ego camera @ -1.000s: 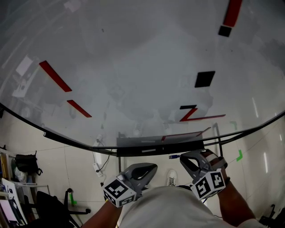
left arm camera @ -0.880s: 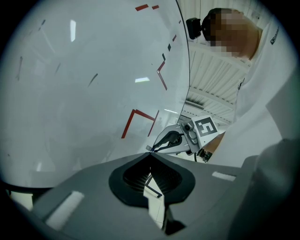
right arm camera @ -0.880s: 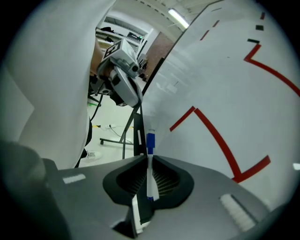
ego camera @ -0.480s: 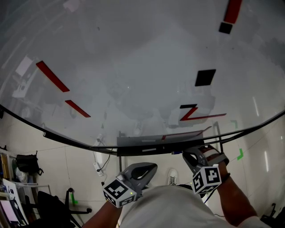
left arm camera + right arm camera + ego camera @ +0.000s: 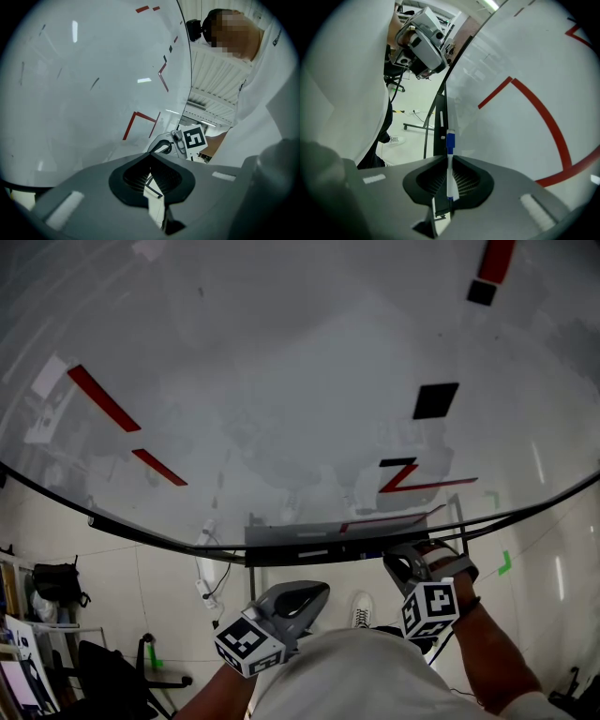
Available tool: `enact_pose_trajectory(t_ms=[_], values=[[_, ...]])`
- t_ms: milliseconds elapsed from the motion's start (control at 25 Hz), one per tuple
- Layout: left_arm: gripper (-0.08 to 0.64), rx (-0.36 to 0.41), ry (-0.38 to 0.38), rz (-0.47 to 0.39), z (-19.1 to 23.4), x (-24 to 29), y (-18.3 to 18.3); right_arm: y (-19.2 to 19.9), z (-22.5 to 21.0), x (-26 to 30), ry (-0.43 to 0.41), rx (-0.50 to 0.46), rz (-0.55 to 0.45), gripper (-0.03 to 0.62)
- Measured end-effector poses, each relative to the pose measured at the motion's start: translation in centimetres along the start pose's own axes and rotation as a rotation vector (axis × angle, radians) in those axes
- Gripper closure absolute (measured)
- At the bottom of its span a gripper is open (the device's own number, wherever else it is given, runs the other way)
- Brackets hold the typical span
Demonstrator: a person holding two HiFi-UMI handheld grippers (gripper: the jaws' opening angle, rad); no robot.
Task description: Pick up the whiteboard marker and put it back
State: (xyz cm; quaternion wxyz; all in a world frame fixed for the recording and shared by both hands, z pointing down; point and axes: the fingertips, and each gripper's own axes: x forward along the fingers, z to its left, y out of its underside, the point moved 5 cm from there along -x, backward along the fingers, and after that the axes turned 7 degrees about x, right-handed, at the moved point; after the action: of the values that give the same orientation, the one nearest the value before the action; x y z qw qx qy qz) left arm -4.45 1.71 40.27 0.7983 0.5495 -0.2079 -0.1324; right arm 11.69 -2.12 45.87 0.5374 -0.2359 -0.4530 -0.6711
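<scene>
1. R gripper (image 5: pixel 449 163) clamped on whiteboard marker (image 5: pixel 450 140); blue cap pokes fwd past the tips, long axis in line w/ jaws.
2. Board tray (image 5: pixel 438 123) lies just ahead of cap, running roughly the same way; R hand nearer.
3. L gripper (image 5: pixel 151 158) closed, holds nothing.

A large glossy white whiteboard (image 5: pixel 281 362), marked with red strokes (image 5: pixel 103 397) and black squares (image 5: pixel 436 400), filled the upper view. A long black tray (image 5: pixel 328 549) ran along its lower edge. The grey left gripper (image 5: pixel 314 592) hung below the tray, and the grey right gripper (image 5: pixel 405 564) sat just beneath the tray's right end.
</scene>
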Motion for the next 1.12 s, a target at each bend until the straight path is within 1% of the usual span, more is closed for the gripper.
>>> enact_pose_trajectory(t_ms=[160,360,640,960,1120], values=[[0.543,-0.007,-0.004,0.004,0.1,0.0,0.2,0.3,0.1,0.9,-0.01,-0.005,0.016,0.558],[0.543,-0.009,-0.001,0.013,0.2,0.0,0.8,0.6,0.4,2.0,-0.021,0.002,0.024,0.558],[0.543,-0.012,0.0,0.017,0.3,-0.2,0.7,1.4,1.2,4.0,-0.047,0.019,0.046,0.558],[0.543,-0.021,-0.017,0.018,0.8,-0.4,0.7,1.9,1.3,5.7,-0.043,0.0,0.067,0.558],[0.543,-0.029,-0.029,0.018,1.1,-0.5,1.1,2.0,1.3,6.4,-0.034,-0.026,0.078,0.558]])
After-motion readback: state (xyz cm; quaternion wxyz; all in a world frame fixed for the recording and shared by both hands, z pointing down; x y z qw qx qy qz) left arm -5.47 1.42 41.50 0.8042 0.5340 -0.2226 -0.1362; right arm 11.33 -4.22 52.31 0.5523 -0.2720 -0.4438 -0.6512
